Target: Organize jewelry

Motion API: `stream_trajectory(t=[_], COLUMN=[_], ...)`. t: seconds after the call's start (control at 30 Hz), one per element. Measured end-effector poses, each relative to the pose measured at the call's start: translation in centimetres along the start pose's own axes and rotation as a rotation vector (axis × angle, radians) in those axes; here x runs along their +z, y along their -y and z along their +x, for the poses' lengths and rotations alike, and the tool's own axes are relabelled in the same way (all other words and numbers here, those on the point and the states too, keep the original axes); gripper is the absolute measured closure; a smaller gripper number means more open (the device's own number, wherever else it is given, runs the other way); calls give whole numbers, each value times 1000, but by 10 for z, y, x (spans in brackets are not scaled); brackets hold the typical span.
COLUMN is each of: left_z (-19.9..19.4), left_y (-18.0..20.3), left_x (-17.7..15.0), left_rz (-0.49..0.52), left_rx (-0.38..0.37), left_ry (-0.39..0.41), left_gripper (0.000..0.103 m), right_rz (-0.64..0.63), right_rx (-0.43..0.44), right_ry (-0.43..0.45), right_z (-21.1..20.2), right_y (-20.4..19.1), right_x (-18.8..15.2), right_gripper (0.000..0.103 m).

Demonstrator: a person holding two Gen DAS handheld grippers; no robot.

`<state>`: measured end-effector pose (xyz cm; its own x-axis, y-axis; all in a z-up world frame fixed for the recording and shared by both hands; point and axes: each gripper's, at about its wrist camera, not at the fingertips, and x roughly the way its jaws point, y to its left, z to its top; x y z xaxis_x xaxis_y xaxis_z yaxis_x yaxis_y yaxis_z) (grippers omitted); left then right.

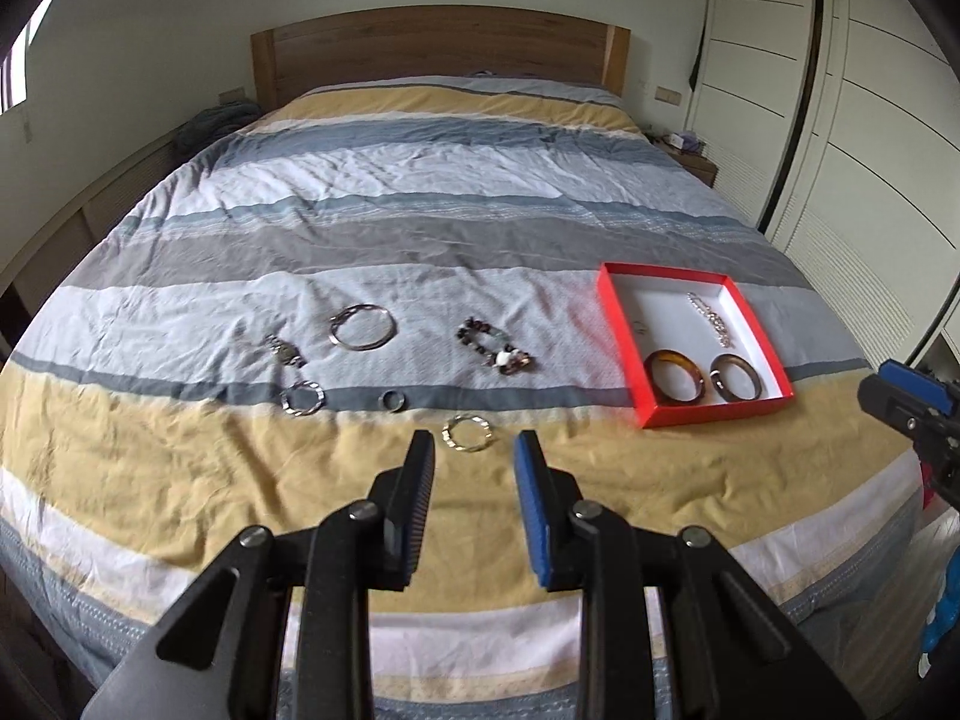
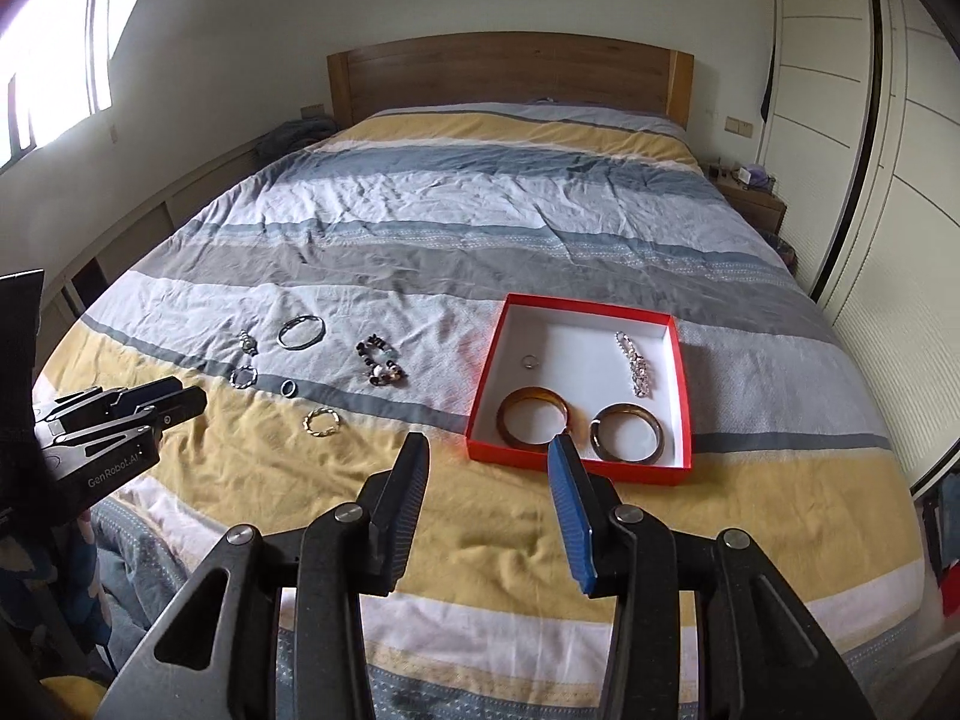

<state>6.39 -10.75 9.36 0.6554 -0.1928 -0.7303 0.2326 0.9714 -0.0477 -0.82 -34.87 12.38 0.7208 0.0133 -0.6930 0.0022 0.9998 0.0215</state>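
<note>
Red box (image 2: 480, 384) sits on the striped bedspread (image 2: 480, 228), right of the loose pieces. Inside: amber bangle (image 2: 533, 416) and darker bangle (image 2: 627, 431) side by side at the near wall, silver chain (image 2: 633, 363) along the right side, small ring (image 2: 528, 362) near the middle.

Loose on the bed, left of the box: beaded bracelet (image 1: 495, 348), silver bangle (image 1: 363, 327), twisted gold ring (image 1: 468, 434), small dark ring (image 1: 393, 401), twisted silver ring (image 1: 303, 399), small watch-like piece (image 1: 285, 351).

Left gripper (image 1: 474, 450): jaws apart, empty, hovering just short of the gold ring. Right gripper (image 2: 489, 456): jaws wide, empty, in front of the box's near wall.
</note>
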Motion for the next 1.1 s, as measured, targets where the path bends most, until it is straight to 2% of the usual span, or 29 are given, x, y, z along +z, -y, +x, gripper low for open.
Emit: stream_trajectory(t=[0.3,0.57,0.67,0.9,1.1], left_z=[-46,-77,-86,-85,-49], left_y=[-63,-104,-117,-151,-171], left_x=[-37,-63,-70,-84,-89], left_rz=[-75,-136,-158,-240,-276], left_rx=[73,87,92,127,136], left_ry=[28,33,42,11,-45], left_gripper=[77,77,73,69,69], right_rz=[-64,-123,-138,-153,-140], right_rx=[6,8,31,116,177], right_ry=[52,84,85,59,-16], right_z=[-48,-75,-79,-64,-14], right_y=[-55,-90,-100,-113,-120], right_x=[-15,-22,-24,-27,-27], right_gripper=[57,57,57,57,57])
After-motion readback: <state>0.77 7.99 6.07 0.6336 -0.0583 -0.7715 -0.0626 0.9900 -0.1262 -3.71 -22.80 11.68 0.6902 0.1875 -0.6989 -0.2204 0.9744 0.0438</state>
